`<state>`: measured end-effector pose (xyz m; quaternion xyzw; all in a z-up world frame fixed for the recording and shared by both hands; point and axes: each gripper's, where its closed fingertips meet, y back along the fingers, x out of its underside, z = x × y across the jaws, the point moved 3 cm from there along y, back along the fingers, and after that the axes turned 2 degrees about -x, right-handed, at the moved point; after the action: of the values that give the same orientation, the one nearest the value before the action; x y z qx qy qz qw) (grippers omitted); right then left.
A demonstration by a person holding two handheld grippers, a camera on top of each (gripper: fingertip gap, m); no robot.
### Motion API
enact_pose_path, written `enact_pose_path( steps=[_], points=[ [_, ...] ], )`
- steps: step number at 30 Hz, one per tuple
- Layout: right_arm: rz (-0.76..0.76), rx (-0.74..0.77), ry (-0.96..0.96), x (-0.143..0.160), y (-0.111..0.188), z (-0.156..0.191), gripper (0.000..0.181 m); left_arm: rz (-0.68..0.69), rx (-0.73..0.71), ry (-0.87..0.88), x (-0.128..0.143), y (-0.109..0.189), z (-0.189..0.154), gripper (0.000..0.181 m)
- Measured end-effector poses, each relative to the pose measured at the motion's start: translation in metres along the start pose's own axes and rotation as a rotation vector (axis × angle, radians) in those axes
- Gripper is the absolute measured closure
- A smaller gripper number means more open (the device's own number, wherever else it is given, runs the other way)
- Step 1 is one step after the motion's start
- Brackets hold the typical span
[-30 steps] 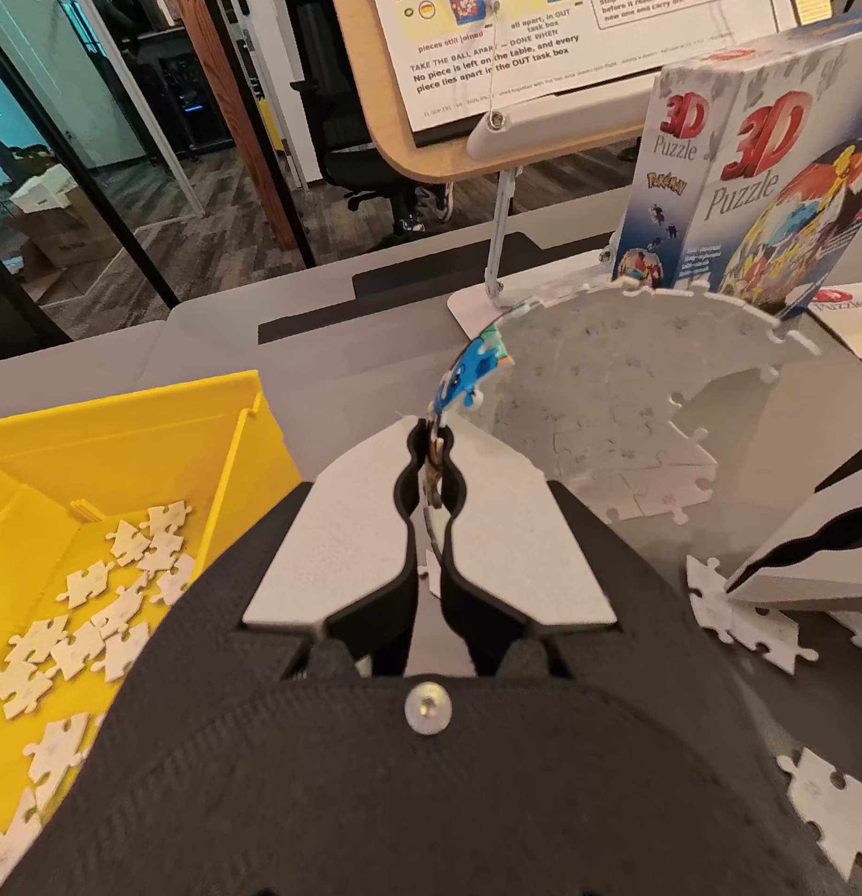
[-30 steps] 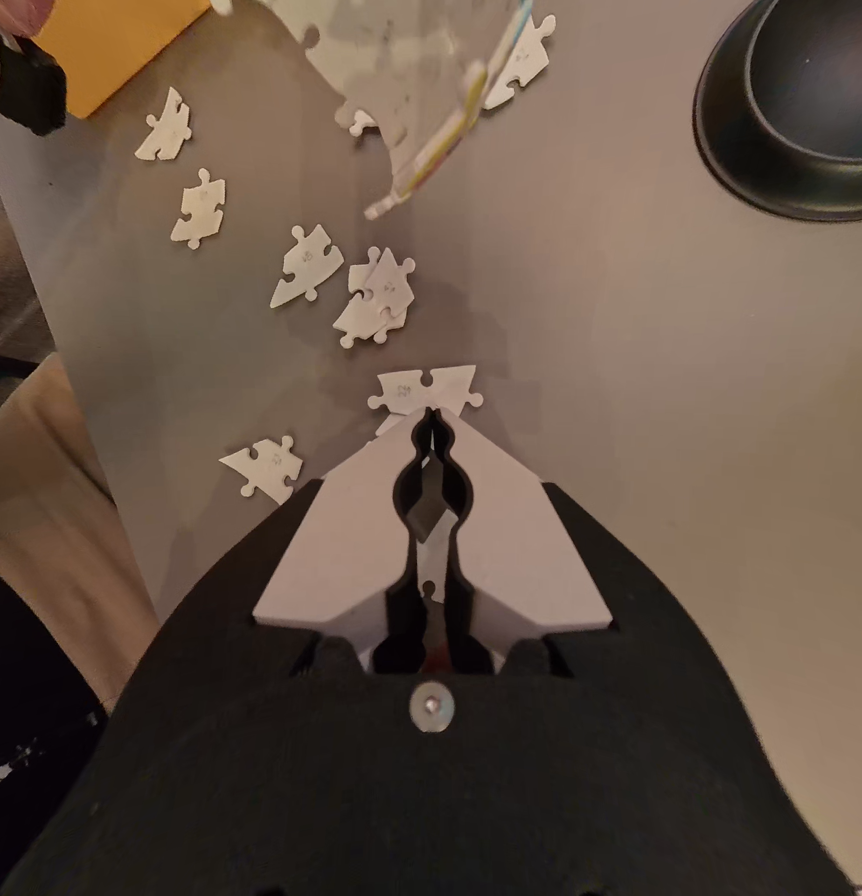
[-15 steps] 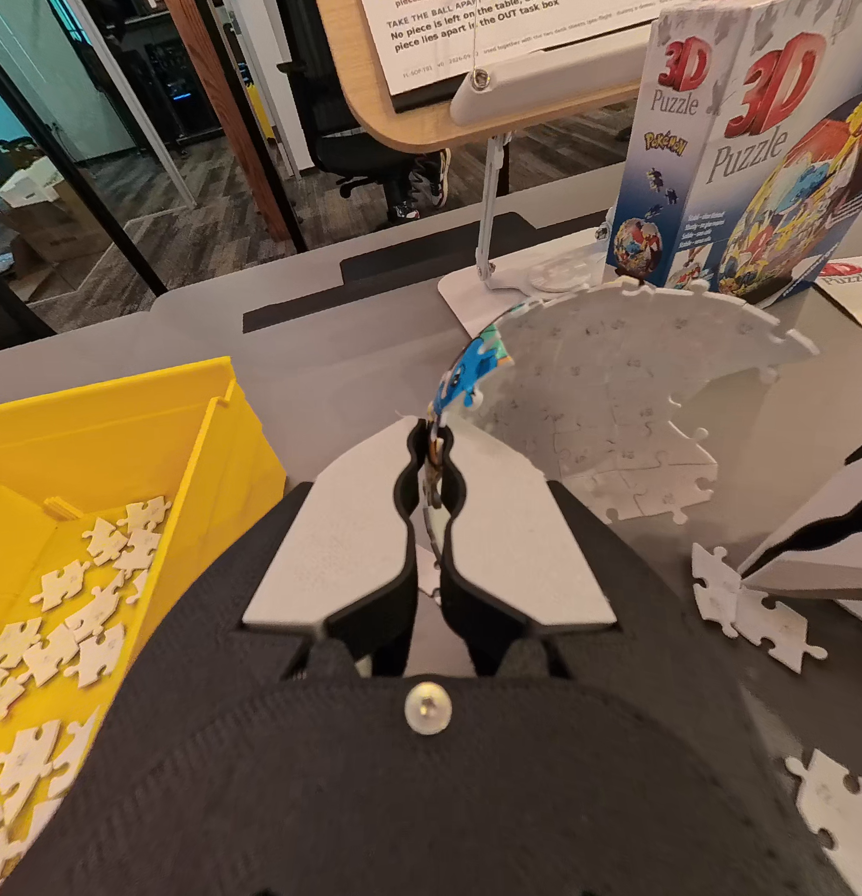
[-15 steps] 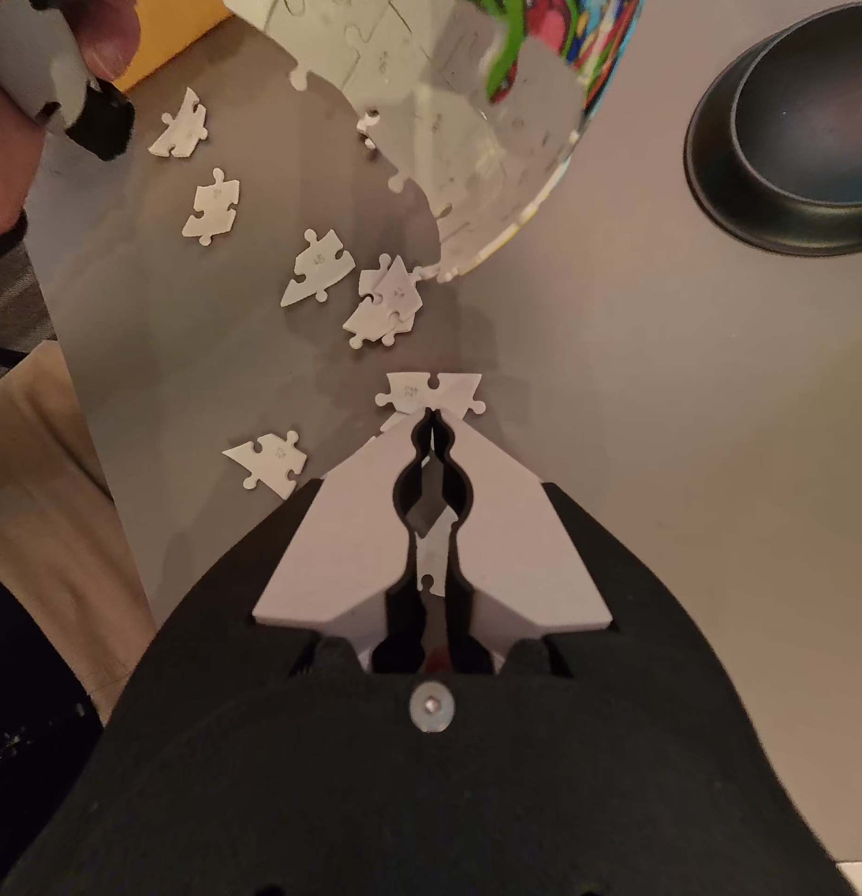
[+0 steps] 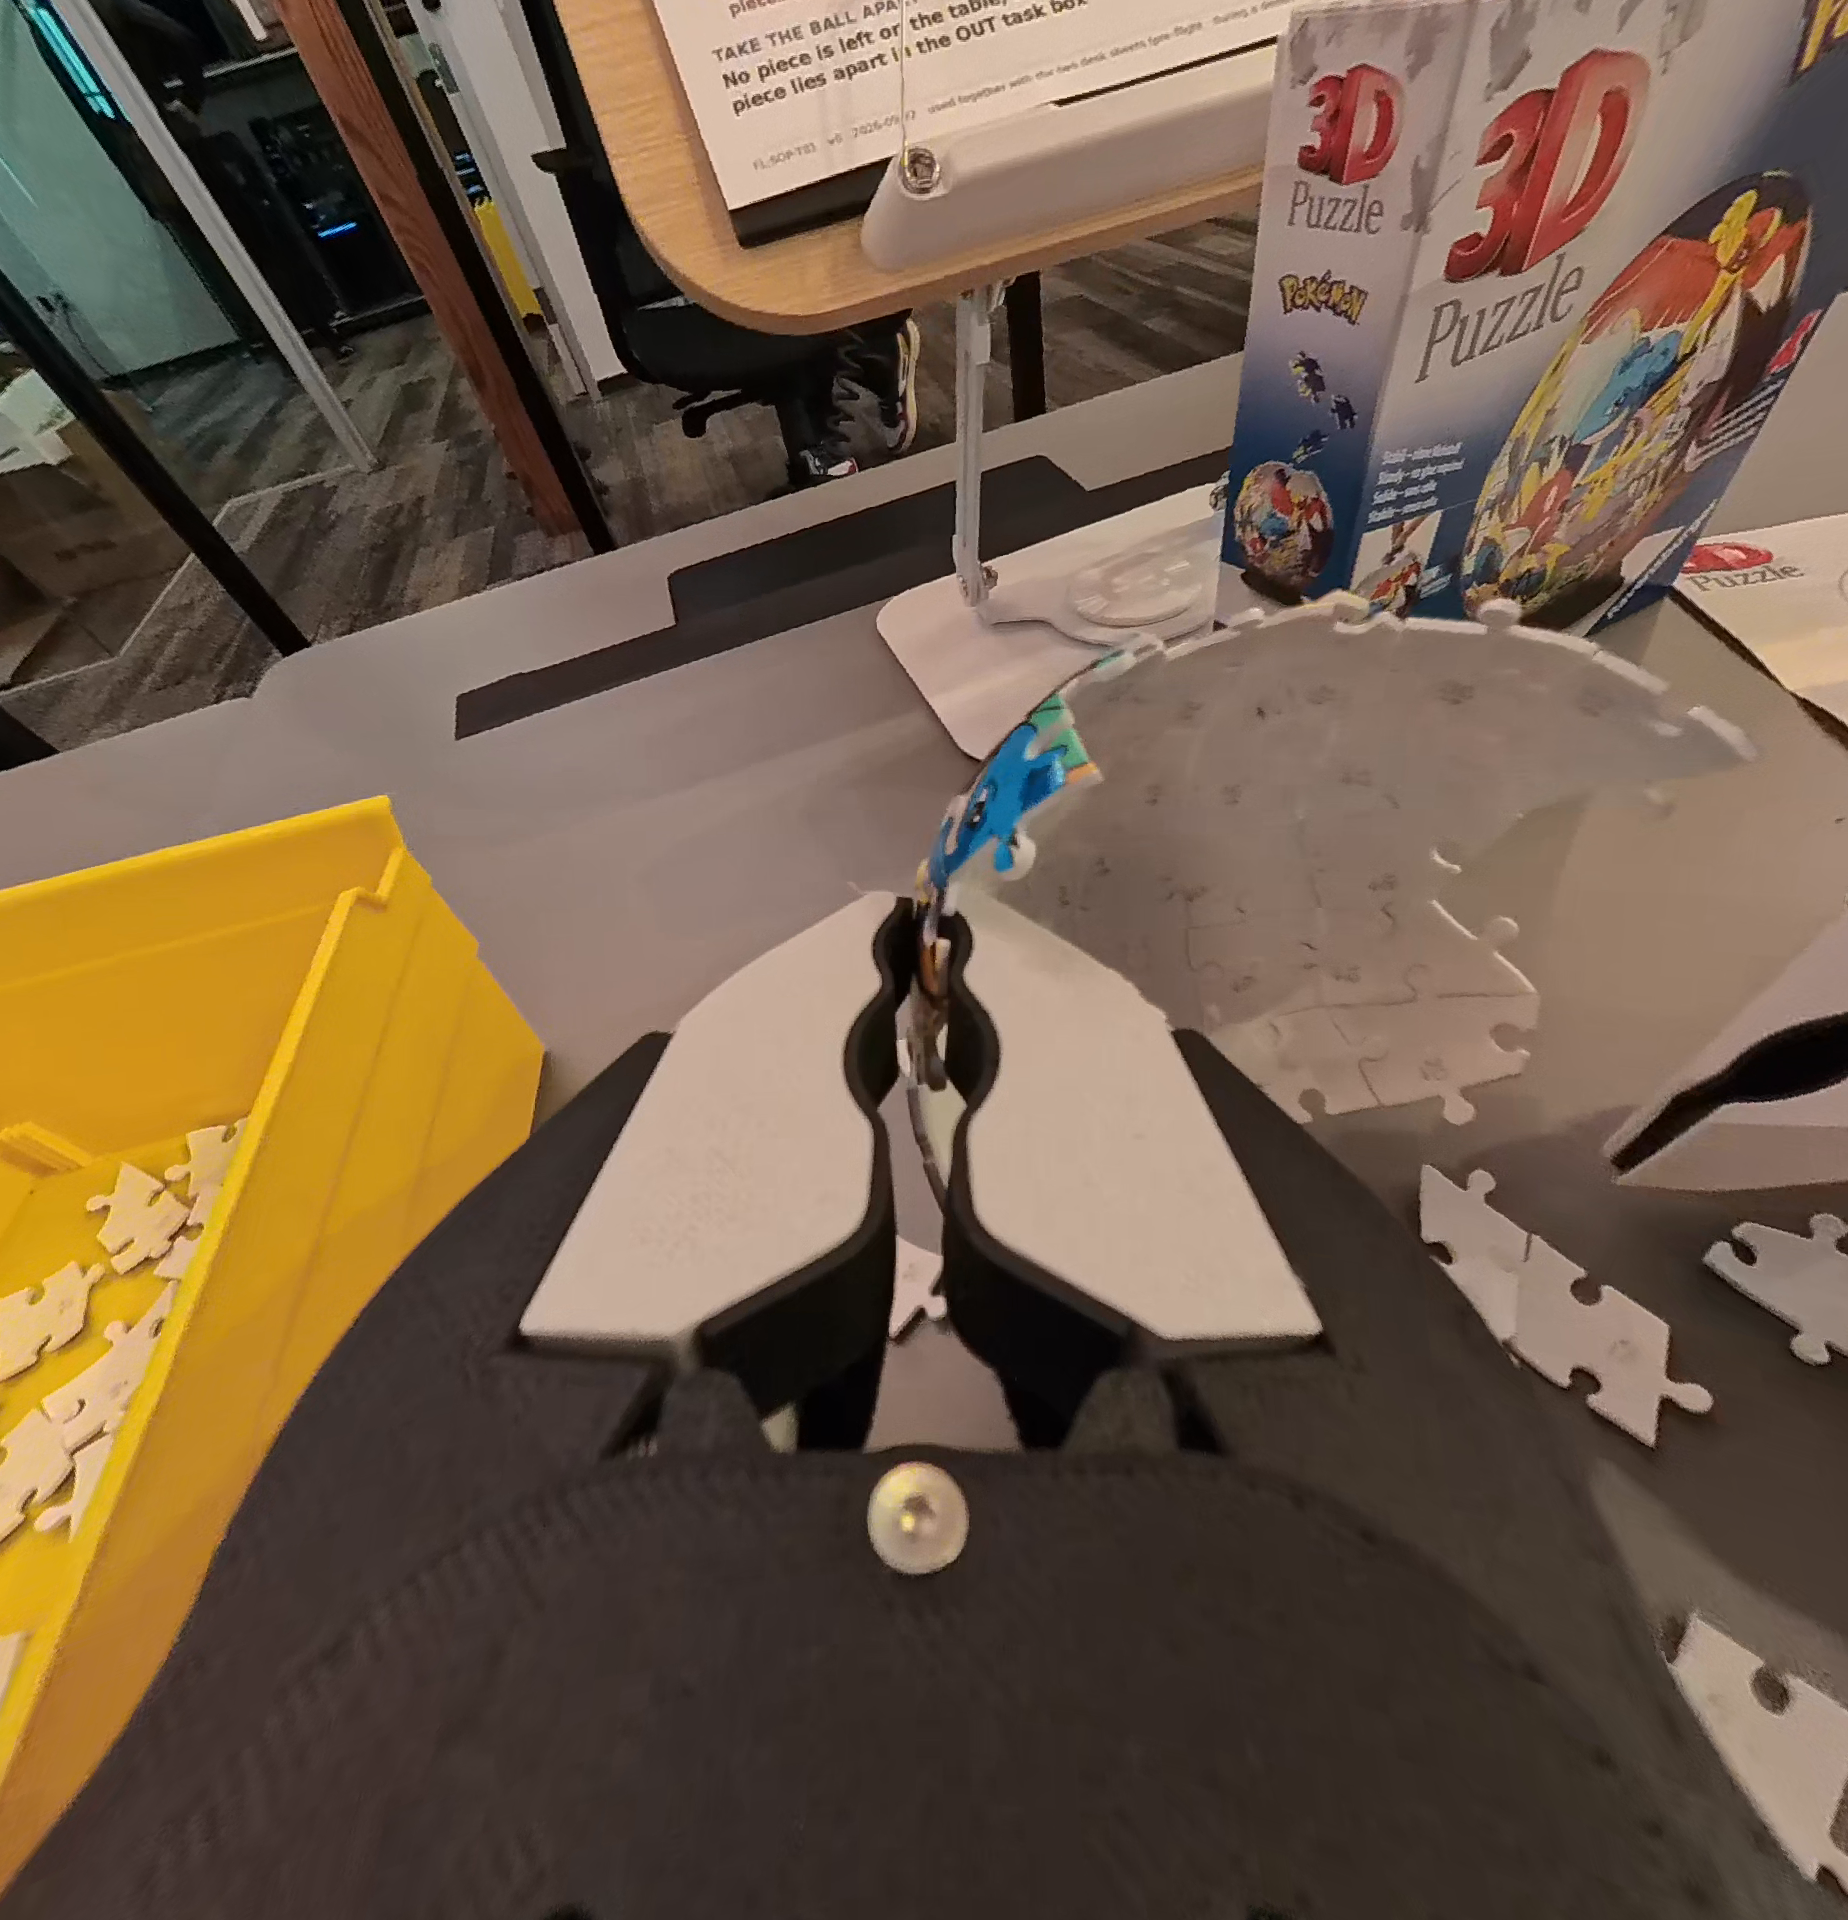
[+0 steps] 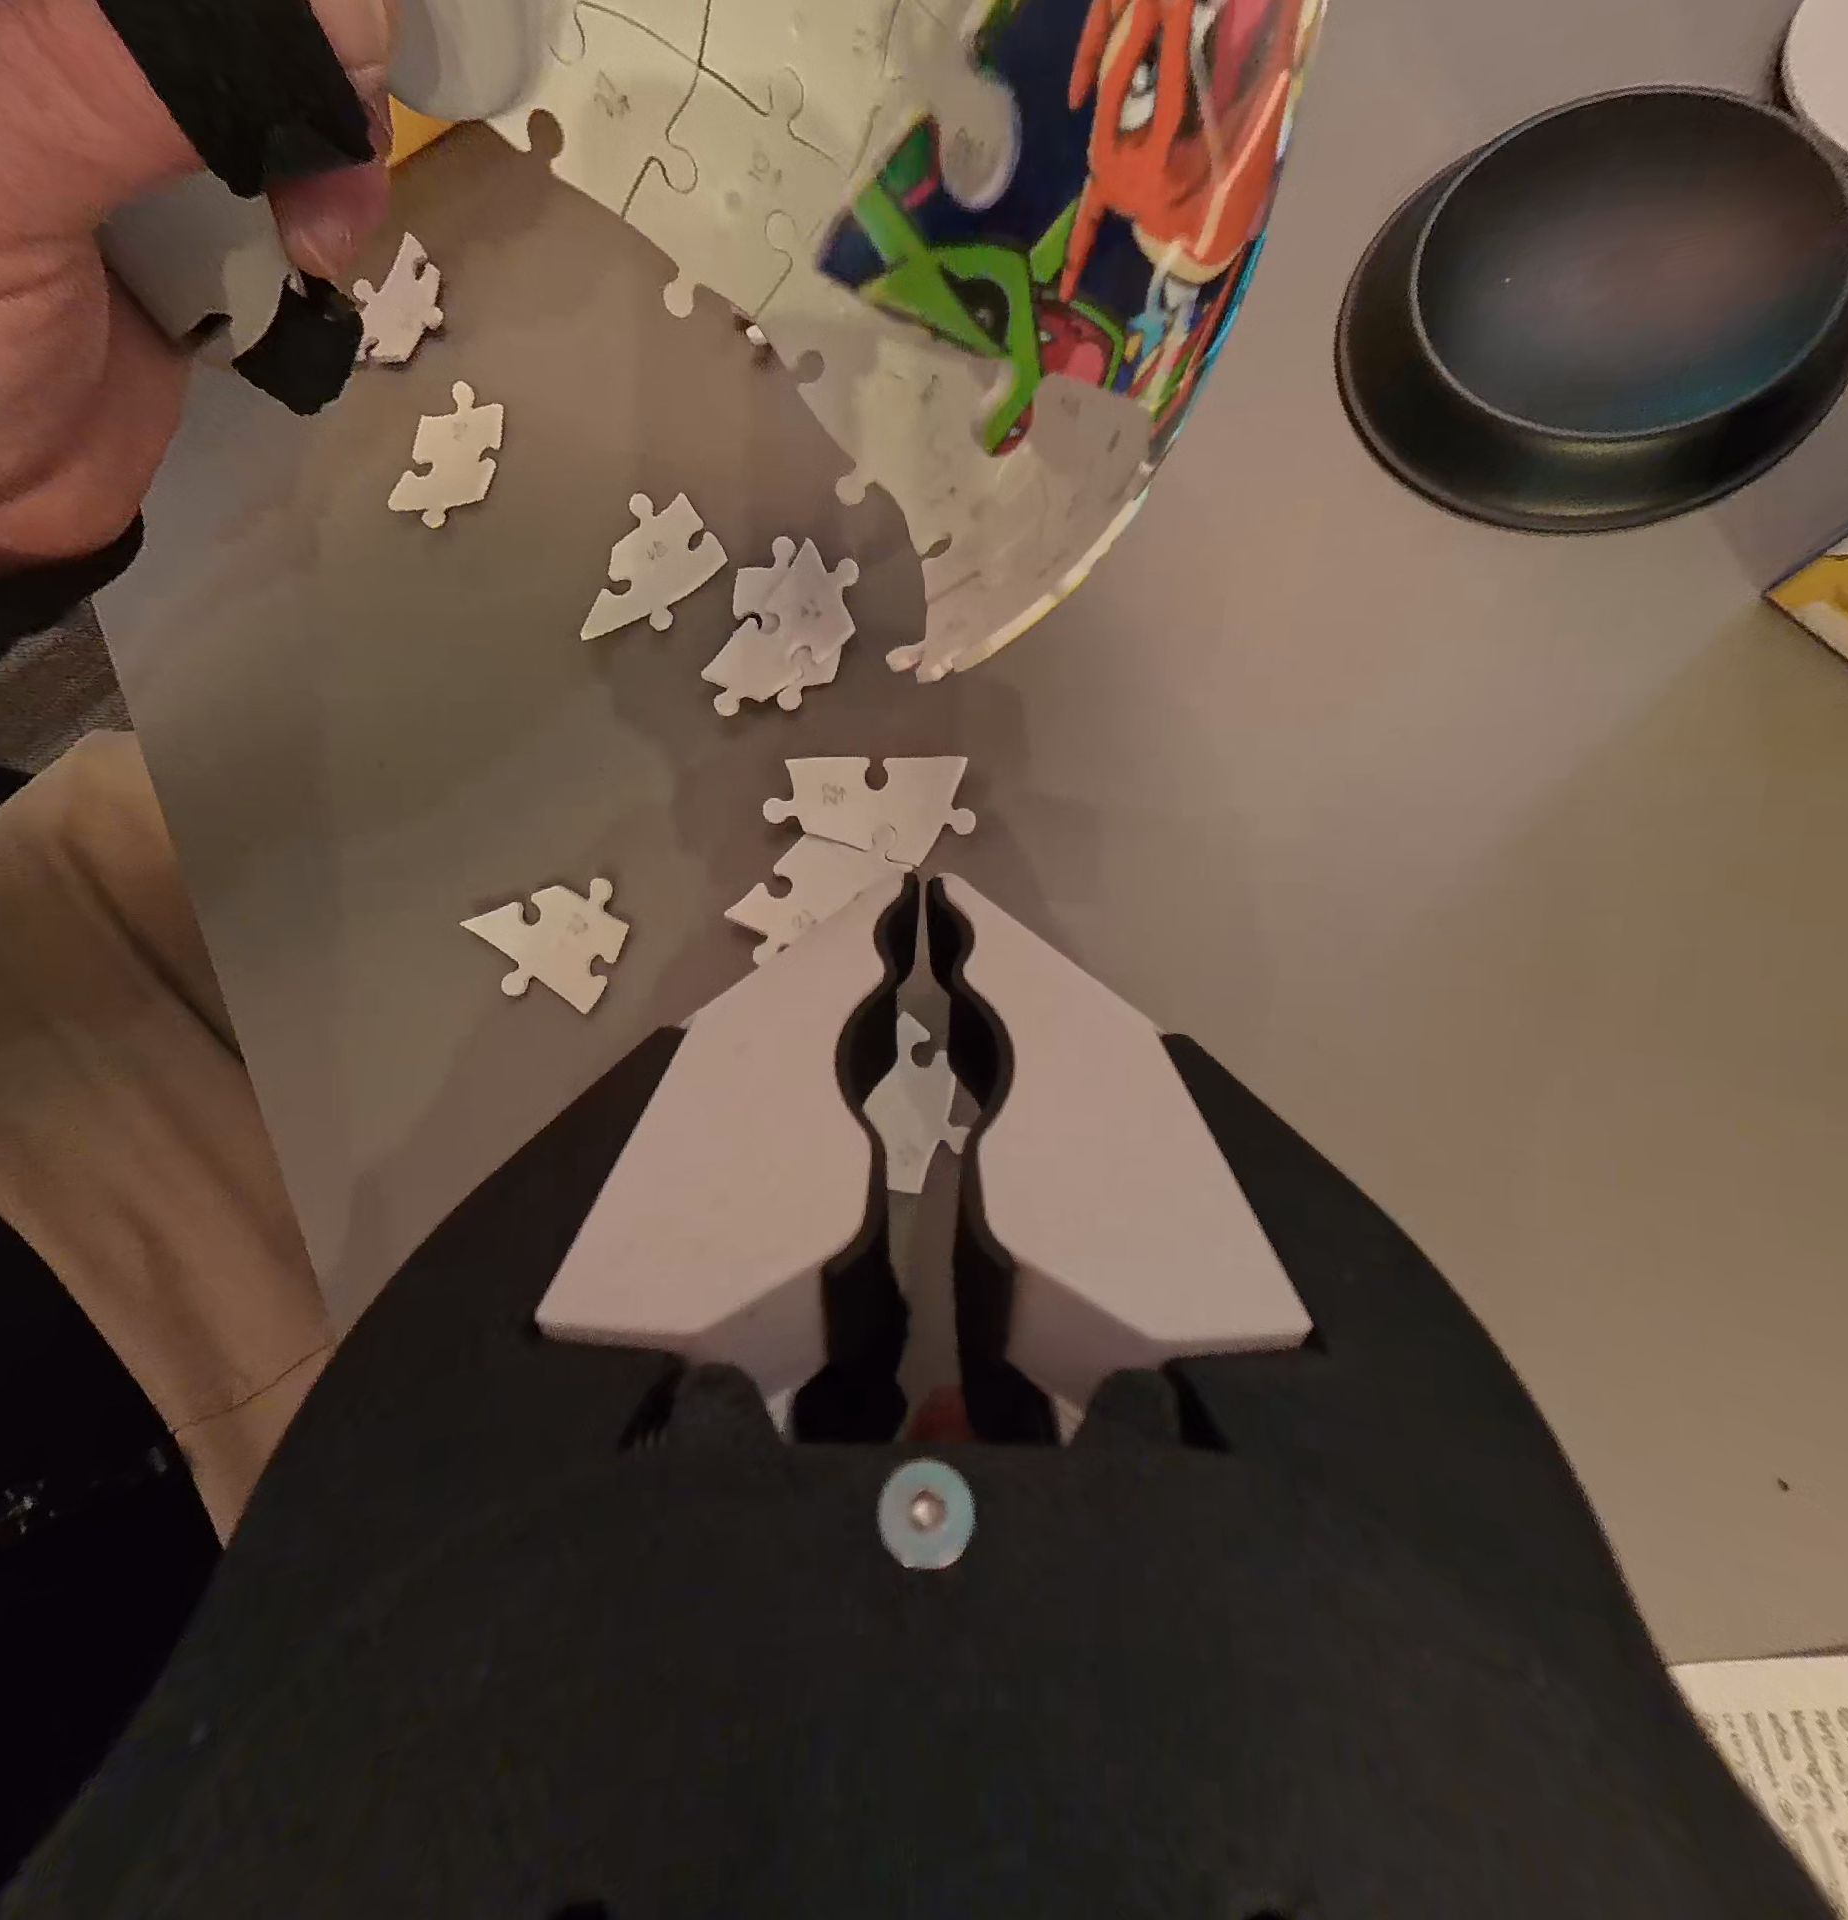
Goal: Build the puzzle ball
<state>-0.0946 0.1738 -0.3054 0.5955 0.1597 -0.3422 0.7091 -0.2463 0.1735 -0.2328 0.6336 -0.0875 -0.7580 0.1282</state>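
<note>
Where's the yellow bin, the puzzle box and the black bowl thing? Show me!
yellow bin (image 5: pixel 400 1049), left wrist view, on its near side wall.
puzzle box (image 5: pixel 1522 343), left wrist view, on its front face.
black bowl (image 6: pixel 1616 312), right wrist view, on its inside bottom.

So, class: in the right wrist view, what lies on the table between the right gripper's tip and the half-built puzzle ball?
Loose white pieces lie face down between the right gripper and the ball; the right wrist view shows it.
</note>
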Motion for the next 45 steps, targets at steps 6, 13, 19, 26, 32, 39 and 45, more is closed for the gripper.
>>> enact_pose_path(
  steps=[6, 13, 19, 26, 32, 39, 45],
  points=[
    [-0.008, 0.013, 0.015, 0.003, 0.003, -0.002, 0.178, 0.003, 0.006, -0.005, 0.001, -0.002, -0.003, 0.178],
    [0.022, -0.008, 0.089, 0.004, -0.005, 0.010, 0.176, 0.012, -0.004, -0.019, 0.004, -0.002, -0.004, 0.178],
    [0.032, -0.016, 0.098, 0.005, -0.008, 0.013, 0.176, 0.013, -0.008, -0.019, 0.005, -0.002, -0.002, 0.178],
    [0.038, -0.036, 0.130, 0.003, -0.008, 0.021, 0.174, 0.013, -0.007, -0.021, 0.005, -0.002, -0.003, 0.178],
    [0.099, -0.108, 0.220, 0.010, -0.014, 0.044, 0.179, 0.011, -0.009, -0.018, 0.004, -0.002, -0.001, 0.178],
    [0.183, -0.069, 0.219, 0.022, -0.015, 0.034, 0.181, 0.012, -0.008, -0.016, 0.004, -0.002, -0.001, 0.178],
    [0.176, -0.025, 0.202, 0.022, -0.011, 0.020, 0.181, 0.015, -0.002, -0.019, 0.005, -0.004, -0.003, 0.178]
  ],
)
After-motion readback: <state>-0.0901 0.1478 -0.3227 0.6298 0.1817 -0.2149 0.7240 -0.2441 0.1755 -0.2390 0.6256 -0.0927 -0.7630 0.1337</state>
